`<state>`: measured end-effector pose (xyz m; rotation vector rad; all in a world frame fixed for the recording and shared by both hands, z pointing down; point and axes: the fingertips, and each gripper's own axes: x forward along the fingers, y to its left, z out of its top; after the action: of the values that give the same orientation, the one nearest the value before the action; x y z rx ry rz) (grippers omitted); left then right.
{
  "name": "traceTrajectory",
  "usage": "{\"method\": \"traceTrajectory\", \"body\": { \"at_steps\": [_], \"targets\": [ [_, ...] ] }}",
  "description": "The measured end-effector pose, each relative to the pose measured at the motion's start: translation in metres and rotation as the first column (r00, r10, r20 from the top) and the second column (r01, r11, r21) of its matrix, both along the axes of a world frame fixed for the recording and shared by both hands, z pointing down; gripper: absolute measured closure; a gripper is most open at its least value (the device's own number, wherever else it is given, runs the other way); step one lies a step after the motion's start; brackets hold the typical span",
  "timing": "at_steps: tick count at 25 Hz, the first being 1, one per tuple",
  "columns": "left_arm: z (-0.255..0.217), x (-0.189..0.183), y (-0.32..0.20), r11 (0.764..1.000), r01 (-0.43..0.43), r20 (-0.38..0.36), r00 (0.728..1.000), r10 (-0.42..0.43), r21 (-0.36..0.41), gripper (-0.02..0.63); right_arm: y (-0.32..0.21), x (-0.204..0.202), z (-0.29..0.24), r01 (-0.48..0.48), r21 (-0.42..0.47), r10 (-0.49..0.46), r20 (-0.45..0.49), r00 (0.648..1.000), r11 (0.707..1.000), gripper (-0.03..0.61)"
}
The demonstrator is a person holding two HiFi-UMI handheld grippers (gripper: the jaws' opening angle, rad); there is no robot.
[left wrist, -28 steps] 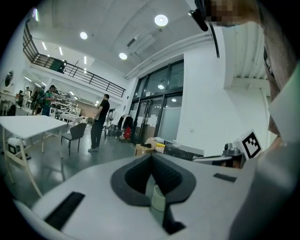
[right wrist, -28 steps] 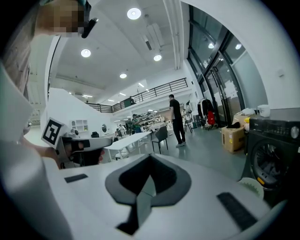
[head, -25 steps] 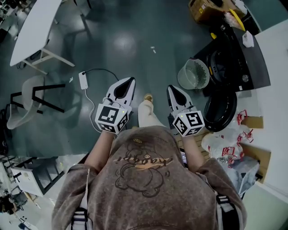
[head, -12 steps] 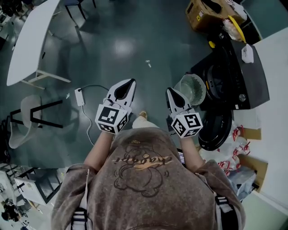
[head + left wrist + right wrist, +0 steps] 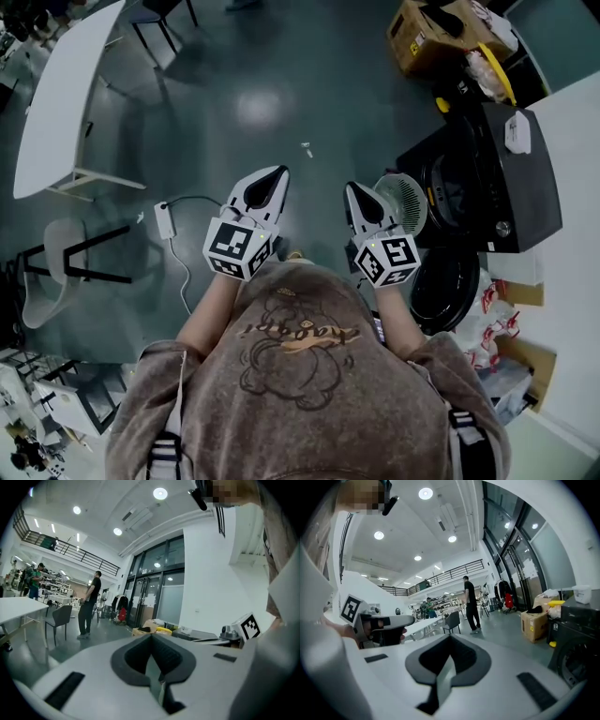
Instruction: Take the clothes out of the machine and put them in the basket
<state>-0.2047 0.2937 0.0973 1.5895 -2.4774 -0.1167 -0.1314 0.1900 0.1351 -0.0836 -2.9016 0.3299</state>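
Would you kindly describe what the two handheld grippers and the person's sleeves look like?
The left gripper and right gripper are white shells tapering to a point, each with a dark teardrop-shaped recess on top. At the rear each carries a cube with black-and-white square markers. The person wears a loose brown-grey top with a cartoon print; its sleeves end near the elbows.

Seen from above, a person in a brown sweatshirt [image 5: 300,375] holds the left claw [image 5: 275,174] and the right claw [image 5: 353,190] side by side over the dark floor [image 5: 281,84], each with its jaws together. Just right of the right claw is a pale round basket [image 5: 410,199], beside a black washing machine [image 5: 497,169] whose door [image 5: 442,289] stands open. A white table [image 5: 61,94] is at far left and a cardboard box [image 5: 427,33] at top right.
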Motion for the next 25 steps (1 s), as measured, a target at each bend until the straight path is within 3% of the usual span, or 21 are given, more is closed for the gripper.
{"method": "traceTrajectory", "body": {
  "at_steps": [7,11,14,18,22,25],
  "targets": [
    [0.004,-0.023,-0.038,0.988,-0.152,0.003,0.988,0.152,-0.011,0.611,-0.02,-0.016,0.0,-0.124,-0.002,0.124,-0.002,0.992,0.992,0.581],
    [0.004,-0.03,-0.067,0.963,-0.268,-0.013,0.963,0.269,0.006,0.611,-0.04,-0.009,0.002,-0.26,-0.002,0.26,-0.013,0.966,0.966,0.581],
    [0.003,-0.03,-0.091,0.931,-0.364,-0.014,0.931,0.364,0.014,0.611,-0.055,0.002,0.002,-0.363,0.005,0.364,-0.018,0.931,0.932,0.581],
    [0.006,-0.015,-0.128,0.859,-0.511,-0.02,0.859,0.511,0.021,0.611,-0.076,0.029,0.0,-0.51,0.019,0.51,-0.02,0.86,0.86,0.581],
    [0.005,0.019,-0.159,0.748,-0.663,-0.023,0.748,0.664,0.031,0.611,-0.084,0.071,-0.001,-0.659,0.025,0.66,-0.028,0.751,0.751,0.581],
    [0.006,0.041,-0.175,0.678,-0.734,-0.025,0.677,0.735,0.037,0.611,-0.084,0.099,-0.001,-0.737,0.031,0.738,-0.033,0.674,0.675,0.581]
  ]
}}
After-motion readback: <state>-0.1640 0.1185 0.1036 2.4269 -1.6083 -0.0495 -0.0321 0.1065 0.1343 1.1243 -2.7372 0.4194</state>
